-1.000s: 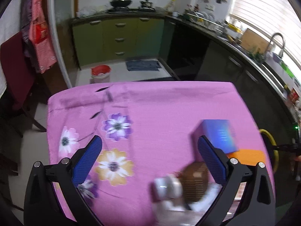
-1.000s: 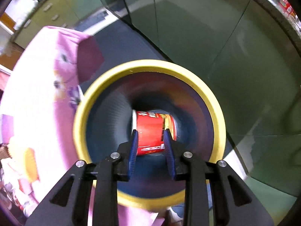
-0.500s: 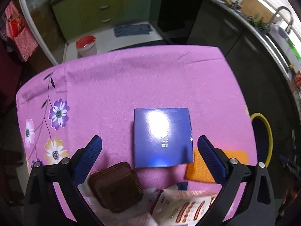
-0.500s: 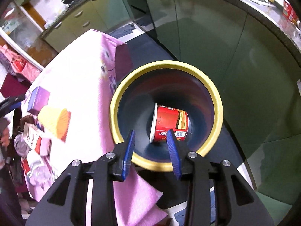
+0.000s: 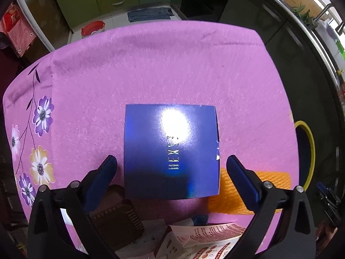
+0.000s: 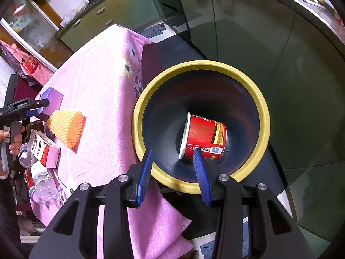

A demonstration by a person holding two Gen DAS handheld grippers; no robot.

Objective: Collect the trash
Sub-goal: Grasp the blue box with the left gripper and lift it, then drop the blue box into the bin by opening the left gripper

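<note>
left gripper [image 5: 170, 164] spread, closing, astride blue box [image 5: 171, 151] | orange foam net [image 5: 250, 192], brown tray (perhaps) crowd it | right gripper [image 6: 172, 161] empty, opening, over bin [image 6: 262, 110]

Right gripper [image 6: 172, 168] hangs empty over the yellow-rimmed bin [image 6: 264, 116], jaws parted; a red cup [image 6: 204, 137] lies inside, on its side, it seems.

Blue box [image 5: 171, 151] – glossy card; tablecloth [image 5: 151, 64] – matt pink cloth; orange foam net [image 6: 65, 127] dimpled.
</note>
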